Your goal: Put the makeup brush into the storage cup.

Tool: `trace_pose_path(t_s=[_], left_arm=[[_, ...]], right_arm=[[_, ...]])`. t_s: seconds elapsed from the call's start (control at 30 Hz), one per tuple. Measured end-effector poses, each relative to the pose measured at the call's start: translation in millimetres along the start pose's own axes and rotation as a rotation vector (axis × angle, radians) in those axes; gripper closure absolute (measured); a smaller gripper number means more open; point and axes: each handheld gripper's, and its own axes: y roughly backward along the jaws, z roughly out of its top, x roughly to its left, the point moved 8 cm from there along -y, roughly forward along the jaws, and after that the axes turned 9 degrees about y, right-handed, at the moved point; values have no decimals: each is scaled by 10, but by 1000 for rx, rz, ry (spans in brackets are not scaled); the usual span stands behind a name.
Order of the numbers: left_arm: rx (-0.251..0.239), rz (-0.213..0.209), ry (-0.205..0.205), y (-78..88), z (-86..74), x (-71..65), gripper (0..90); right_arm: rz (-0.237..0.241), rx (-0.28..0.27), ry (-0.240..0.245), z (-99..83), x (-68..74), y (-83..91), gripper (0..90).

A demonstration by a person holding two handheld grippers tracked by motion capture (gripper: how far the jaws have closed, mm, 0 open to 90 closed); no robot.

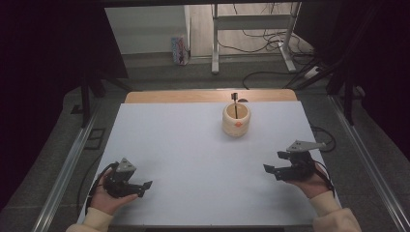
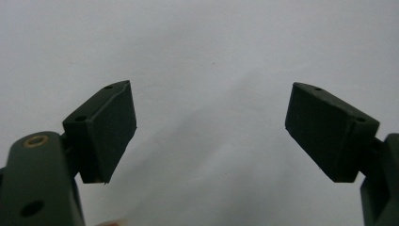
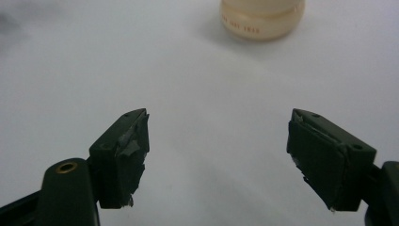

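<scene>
A cream round container (image 1: 236,120) with an orange spot on its side stands on the white table (image 1: 193,154) toward the back right; a thin dark stick (image 1: 234,103) rises from it. Its base (image 3: 262,20) appears at the top of the right gripper view. My left gripper (image 1: 145,188) rests at the front left, held in a hand, open with nothing between its jaws (image 2: 211,132). My right gripper (image 1: 275,164) sits at the front right, also open and empty (image 3: 219,155), well short of the container.
A strip of bare wooden tabletop (image 1: 208,95) shows behind the white sheet. Beyond the table are metal desk legs (image 1: 215,43), loose cables (image 1: 270,38) on the floor and a small colourful box (image 1: 179,50). Metal rails (image 1: 67,164) run along both table sides.
</scene>
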Motion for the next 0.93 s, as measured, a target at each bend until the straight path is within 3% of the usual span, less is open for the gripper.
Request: trace_pose_path(t_s=[0.17,0.3,0.4,0.93], left_arm=[[-1,0,-1,1,1,2,174],[-4,2,0,5,6,1,174],[-2,2,-2,4,4,0,174],[-5,6,1,1,12,11,174]], right_arm=[[-25,29,9,-177,68,19,217],[-17,74,35,-281,179,9,213],[-14,64,31,-292,239,45,213],[-38,61,43,-307,205,45,173]])
